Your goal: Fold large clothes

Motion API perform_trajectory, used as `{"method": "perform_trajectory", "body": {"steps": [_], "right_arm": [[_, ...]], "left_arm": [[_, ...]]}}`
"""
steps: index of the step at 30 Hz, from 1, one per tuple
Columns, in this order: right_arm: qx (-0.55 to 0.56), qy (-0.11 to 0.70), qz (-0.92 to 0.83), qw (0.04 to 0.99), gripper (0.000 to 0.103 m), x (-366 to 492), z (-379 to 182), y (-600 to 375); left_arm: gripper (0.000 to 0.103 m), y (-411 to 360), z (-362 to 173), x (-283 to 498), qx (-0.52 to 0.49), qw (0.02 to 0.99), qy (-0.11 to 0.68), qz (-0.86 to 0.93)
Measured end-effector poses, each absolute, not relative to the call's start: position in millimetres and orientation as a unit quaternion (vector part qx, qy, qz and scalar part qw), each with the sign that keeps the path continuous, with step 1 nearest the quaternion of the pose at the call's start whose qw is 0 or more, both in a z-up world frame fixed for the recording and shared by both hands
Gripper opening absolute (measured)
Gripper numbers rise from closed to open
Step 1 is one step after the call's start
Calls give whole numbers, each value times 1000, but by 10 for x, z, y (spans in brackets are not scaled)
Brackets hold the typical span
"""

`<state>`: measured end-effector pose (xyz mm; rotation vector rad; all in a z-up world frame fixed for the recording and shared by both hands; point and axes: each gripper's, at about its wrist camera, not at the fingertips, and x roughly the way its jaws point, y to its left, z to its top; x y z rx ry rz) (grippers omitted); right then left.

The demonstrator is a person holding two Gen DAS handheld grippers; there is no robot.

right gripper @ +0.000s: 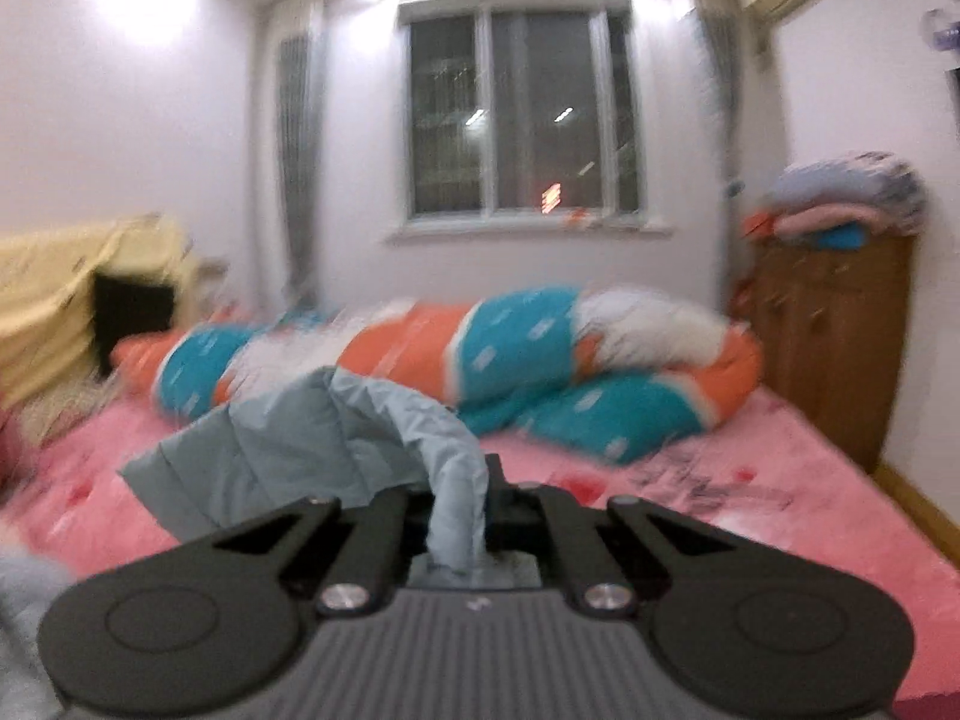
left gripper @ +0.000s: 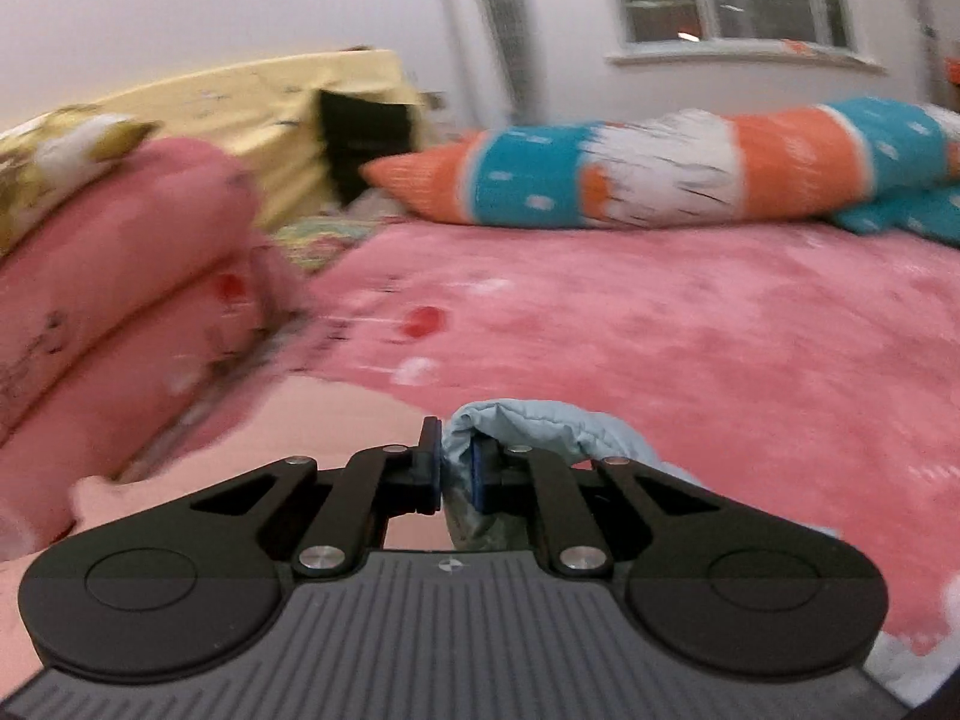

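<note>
A light blue quilted garment (right gripper: 312, 450) is lifted over a pink bed (right gripper: 690, 510). My right gripper (right gripper: 459, 510) is shut on a bunched fold of it, and the cloth drapes away to the left. My left gripper (left gripper: 457, 468) is shut on another edge of the light blue garment (left gripper: 540, 432), held low over the pink bed sheet (left gripper: 690, 330). Both views are blurred by motion.
A rolled orange, teal and white duvet (right gripper: 480, 354) lies across the far side of the bed, also in the left wrist view (left gripper: 630, 174). A pink folded blanket (left gripper: 120, 276) sits at left. A wooden cabinet (right gripper: 834, 330) with stacked cloth stands at right. A yellow-covered object (left gripper: 252, 102) is far left.
</note>
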<state>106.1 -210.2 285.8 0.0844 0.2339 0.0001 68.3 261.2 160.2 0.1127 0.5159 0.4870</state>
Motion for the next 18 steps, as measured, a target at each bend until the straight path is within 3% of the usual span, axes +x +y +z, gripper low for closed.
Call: {"method": "perform_trajectory", "body": {"steps": [5,9,13,14,16,18], "right_arm": [[93,97,-58,989,1,1124,2744,-2529],[110,149,-105,977,2,1196,2223,-2789],[141,203,-116,962,5,1207,1770,-2982],[151,210,-116,959,10,1180,1704,-3029],[176,216,-109,954,18,1093,1624,-3079],[196,215,-101,951,41,981,1607,-3125]], "left_arm": [[11,3157,1596,431,5,921,236,309],[13,3250,1325,322,-23,912,273,304],[23,3232,1202,234,-63,913,291,278],[25,3210,1205,198,-69,914,292,273],[38,3151,1206,76,-74,917,291,264],[54,3127,1218,-86,-82,920,286,256]]}}
